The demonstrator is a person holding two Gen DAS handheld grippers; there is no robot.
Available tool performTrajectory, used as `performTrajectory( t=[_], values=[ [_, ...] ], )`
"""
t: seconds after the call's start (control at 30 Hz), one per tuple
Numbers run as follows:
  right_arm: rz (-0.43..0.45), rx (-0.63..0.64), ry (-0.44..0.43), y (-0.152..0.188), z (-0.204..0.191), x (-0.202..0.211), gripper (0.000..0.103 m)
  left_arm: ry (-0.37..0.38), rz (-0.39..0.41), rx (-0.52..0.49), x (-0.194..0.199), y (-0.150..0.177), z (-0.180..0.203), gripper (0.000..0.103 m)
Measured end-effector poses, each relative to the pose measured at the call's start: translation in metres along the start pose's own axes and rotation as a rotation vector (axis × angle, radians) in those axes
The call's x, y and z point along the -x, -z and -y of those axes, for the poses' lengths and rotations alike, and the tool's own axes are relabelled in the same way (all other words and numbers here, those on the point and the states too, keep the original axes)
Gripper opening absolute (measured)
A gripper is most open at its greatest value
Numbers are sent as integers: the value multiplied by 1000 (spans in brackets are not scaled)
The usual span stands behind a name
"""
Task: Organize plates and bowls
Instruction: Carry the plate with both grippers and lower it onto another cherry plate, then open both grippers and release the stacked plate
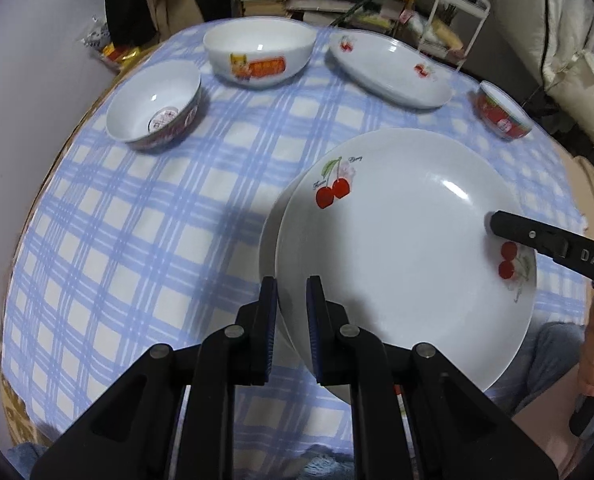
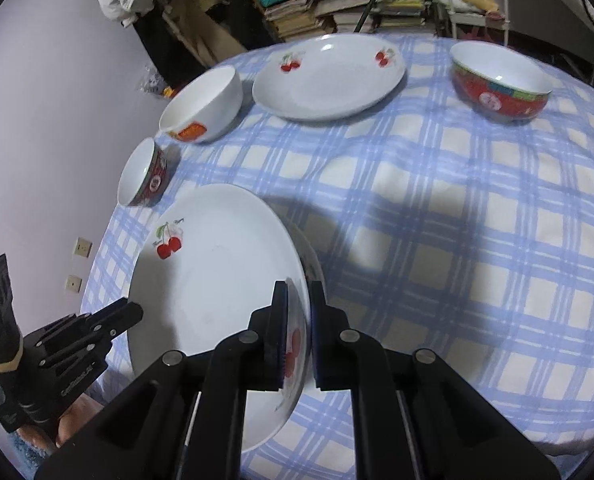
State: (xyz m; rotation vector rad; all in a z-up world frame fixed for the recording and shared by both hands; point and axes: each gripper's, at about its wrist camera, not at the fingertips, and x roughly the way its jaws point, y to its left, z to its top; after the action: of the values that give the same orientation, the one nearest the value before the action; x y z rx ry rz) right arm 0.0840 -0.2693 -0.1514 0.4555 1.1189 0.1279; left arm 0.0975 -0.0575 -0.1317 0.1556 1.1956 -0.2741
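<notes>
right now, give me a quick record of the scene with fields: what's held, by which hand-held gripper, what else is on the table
held: white cherry-print plate, a second plate visible under it
left hand-held gripper: shut on the plate's near-left rim
right hand-held gripper: shut on the opposite rim
other plate: matching cherry plate, far side
bowls: white bowl with orange label; two red-patterned bowls
surface: blue-and-white checked tablecloth

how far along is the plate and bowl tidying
Early. Both the left hand-held gripper and right hand-held gripper clamp one cherry plate by its rim. Another cherry plate and three bowls remain scattered on the checked tablecloth.
</notes>
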Motion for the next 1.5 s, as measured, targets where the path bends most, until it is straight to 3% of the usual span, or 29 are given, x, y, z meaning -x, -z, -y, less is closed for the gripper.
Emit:
performTrajectory(
  t=[0.2, 0.37, 0.43, 0.53, 0.83, 0.97, 1.13, 1.2, 1.27, 1.33, 1.4, 1.5],
  values=[
    [-101, -11, 26, 1, 6, -33, 11, 5, -75, 41, -23, 0, -8, 13],
    [-80, 7, 38, -2, 4, -34, 11, -10, -90, 18, -33, 0, -2, 13],
    [-63, 30, 44, -2, 0, -33, 9, 77, -104, 3, -35, -1, 6, 15],
    [-65, 56, 59, -2, -5, -37, 9, -16, -92, -55, -38, 1, 19, 15],
    [-10, 128, 172, -1, -14, -35, 10, -54, -66, -41, -30, 3, 14, 15],
    [18, 116, 141, -3, -12, -29, 10, -63, -47, -42, -27, 1, 12, 15],
    [42, 109, 162, -4, -12, -24, 11, -91, -31, -29, -24, 0, 10, 16],
    [51, 107, 176, -4, -12, -21, 17, -102, -20, -22, -21, -1, 8, 16],
    [69, 104, 202, -4, -12, -17, 52, -106, -8, -15, -18, -1, 6, 18],
    [102, 110, 228, -4, -13, -11, 65, -113, 9, -11, -15, -2, 6, 21],
    [121, 114, 246, -5, -14, -6, 70, -127, 25, -11, -13, -3, 7, 22],
    [148, 95, 240, -6, -11, 2, 91, -133, 42, -19, -9, -3, 9, 27]
  ],
)
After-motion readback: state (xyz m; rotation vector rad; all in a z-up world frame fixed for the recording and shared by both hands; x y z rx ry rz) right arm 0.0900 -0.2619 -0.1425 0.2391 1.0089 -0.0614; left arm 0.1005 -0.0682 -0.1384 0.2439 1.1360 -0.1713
